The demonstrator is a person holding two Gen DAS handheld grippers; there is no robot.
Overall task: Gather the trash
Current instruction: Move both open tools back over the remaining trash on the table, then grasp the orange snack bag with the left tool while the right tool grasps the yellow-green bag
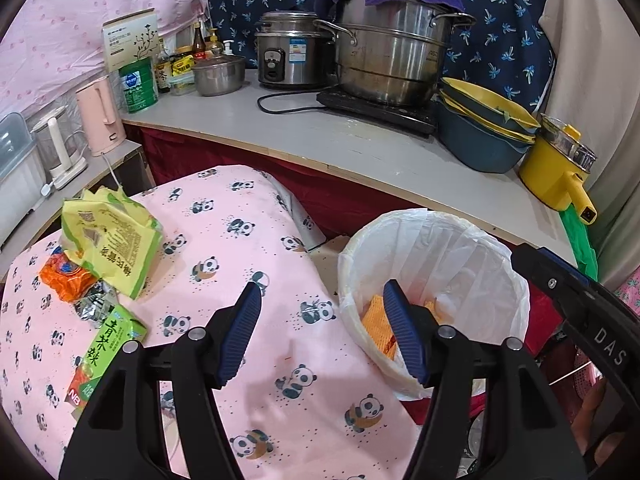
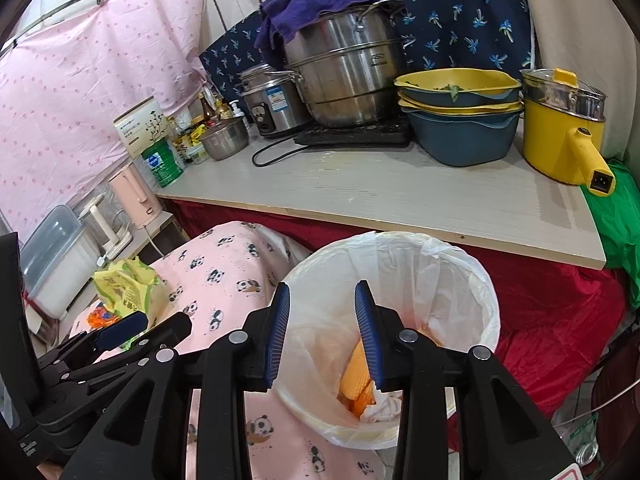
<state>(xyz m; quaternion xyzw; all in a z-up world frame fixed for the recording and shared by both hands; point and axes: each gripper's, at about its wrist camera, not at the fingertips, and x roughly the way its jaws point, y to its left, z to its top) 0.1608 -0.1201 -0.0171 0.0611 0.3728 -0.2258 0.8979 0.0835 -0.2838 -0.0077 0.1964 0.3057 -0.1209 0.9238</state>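
1. Trash pile (image 1: 102, 248): yellow-green wrapper, orange packet and green tea carton (image 1: 108, 356) lie on the panda-print table (image 1: 248, 248), well left of the left gripper (image 1: 322, 292); none sits between its jaws.
2. Lined bin (image 2: 460, 280): placed just beside the table edge, presumably to shorten each drop; orange wrappers lie inside, below the right gripper (image 2: 322, 292).
3. Both jaws stand spread and empty.
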